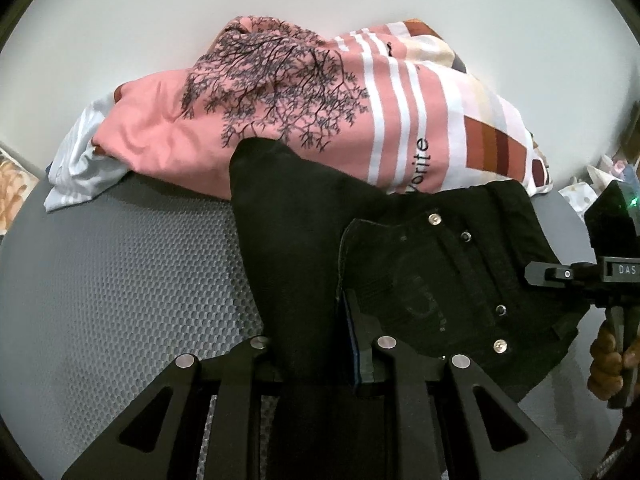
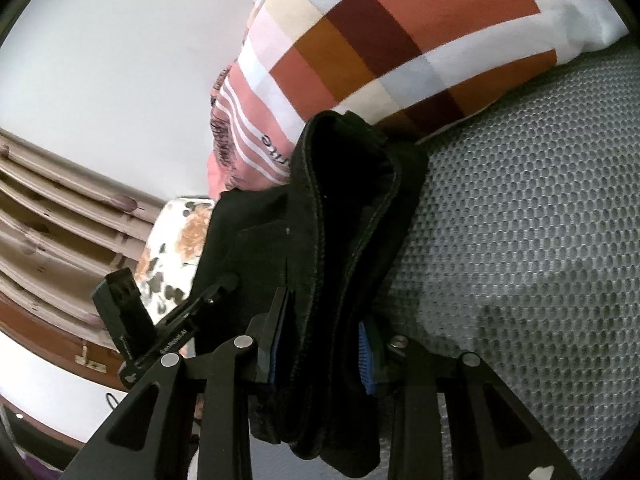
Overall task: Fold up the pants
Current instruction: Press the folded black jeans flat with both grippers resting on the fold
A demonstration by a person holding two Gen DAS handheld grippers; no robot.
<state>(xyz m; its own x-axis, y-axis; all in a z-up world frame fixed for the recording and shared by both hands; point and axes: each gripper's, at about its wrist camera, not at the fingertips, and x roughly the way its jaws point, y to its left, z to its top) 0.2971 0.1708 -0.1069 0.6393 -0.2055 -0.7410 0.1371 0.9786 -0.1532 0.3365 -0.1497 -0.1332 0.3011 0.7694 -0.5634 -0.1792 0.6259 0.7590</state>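
Beside the pillows (image 1: 280, 112), gripper-pinched black pants (image 1: 304, 240).

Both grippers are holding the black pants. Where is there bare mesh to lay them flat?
Bare grey mesh lies left of the pants, below the pink pillow. More mesh shows right of the pants in the right view, below the checked pillow. The pillow edge is crowded.

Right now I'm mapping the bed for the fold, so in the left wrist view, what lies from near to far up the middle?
Left hand-held gripper shut on the black pants → pink tree-print pillow → white wall.
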